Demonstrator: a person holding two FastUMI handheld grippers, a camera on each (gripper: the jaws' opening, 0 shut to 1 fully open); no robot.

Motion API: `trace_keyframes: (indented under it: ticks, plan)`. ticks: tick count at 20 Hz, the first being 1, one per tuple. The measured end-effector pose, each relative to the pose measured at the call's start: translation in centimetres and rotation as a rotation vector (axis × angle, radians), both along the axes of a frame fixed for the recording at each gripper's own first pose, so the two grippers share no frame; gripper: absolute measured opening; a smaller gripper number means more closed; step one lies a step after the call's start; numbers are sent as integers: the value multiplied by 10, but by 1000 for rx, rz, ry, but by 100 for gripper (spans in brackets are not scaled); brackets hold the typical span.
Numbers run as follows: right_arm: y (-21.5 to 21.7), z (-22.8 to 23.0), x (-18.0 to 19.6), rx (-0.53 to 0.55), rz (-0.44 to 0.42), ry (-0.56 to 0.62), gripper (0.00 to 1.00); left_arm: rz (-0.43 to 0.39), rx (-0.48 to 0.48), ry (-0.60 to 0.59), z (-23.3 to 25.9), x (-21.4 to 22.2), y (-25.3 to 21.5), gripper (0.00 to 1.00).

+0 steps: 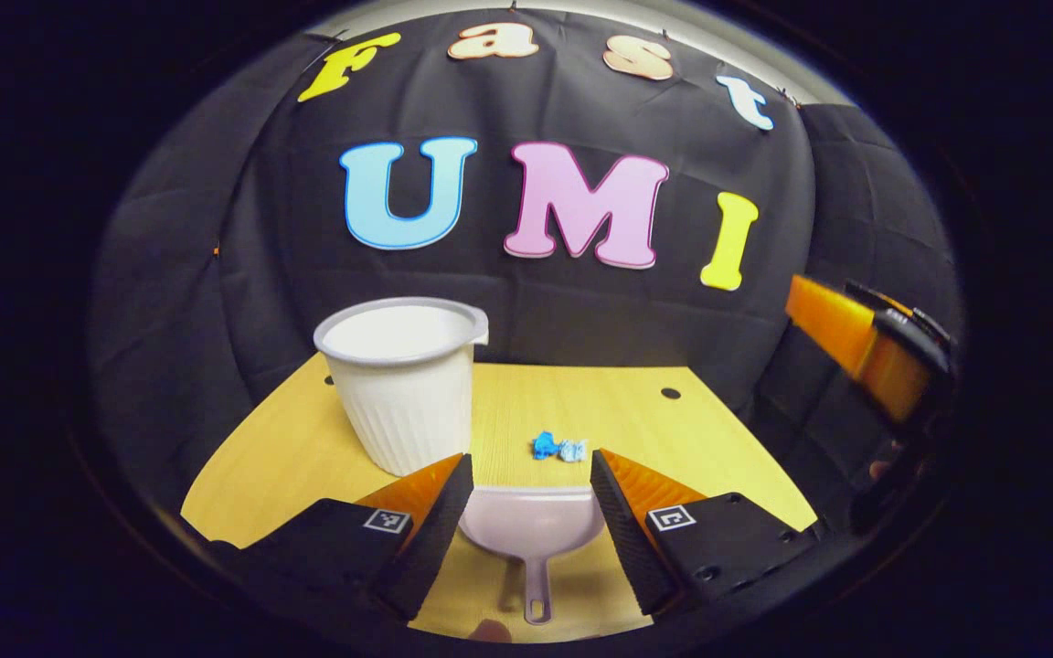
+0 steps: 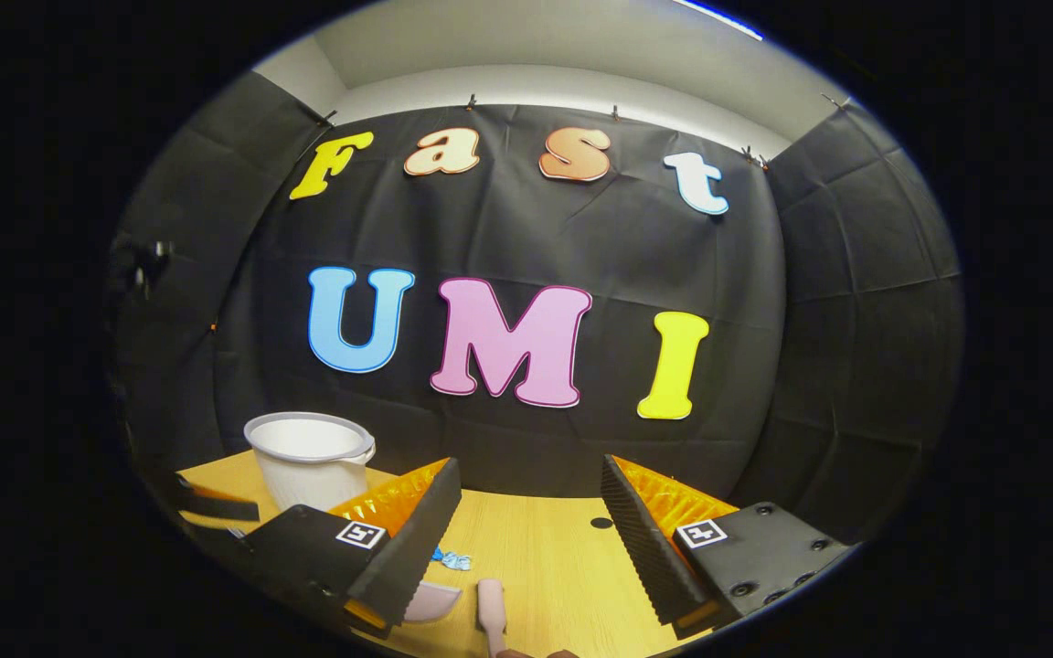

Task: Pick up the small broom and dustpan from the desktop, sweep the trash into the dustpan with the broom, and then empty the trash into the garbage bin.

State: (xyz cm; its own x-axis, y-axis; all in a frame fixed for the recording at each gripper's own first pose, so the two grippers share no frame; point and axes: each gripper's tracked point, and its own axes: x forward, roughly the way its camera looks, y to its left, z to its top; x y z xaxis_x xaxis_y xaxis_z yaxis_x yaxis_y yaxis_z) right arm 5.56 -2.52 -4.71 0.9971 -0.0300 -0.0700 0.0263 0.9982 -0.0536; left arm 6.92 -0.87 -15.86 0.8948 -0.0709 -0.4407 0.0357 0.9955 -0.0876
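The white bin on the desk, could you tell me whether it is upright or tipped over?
Upright: the white bin stands on its base, its open rim facing up.

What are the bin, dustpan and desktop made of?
Bin: looks like thin white plastic, matte, with vertical ribs and a rolled rim. Dustpan: pale moulded plastic, smooth with a slight sheen, with a one-piece handle and a hang hole. Desktop: light wood-grain surface, probably laminate rather than solid wood; the fine, even grain and a dark round hole suggest so, but I can't be sure.

Black cloth wall (image 2: 526, 256) behind a light wooden desktop (image 1: 581, 402)
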Motion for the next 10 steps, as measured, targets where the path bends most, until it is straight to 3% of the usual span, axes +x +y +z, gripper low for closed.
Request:
trace_keyframes:
  ticks: [5, 10]
  plan:
    - [-10, -31, 16, -40, 49, 26, 99, 5, -40, 375, -102, -18, -19, 79]
    - [-28, -81, 28, -58, 129, 113, 99, 30, -33, 614, -159, -23, -21, 79]
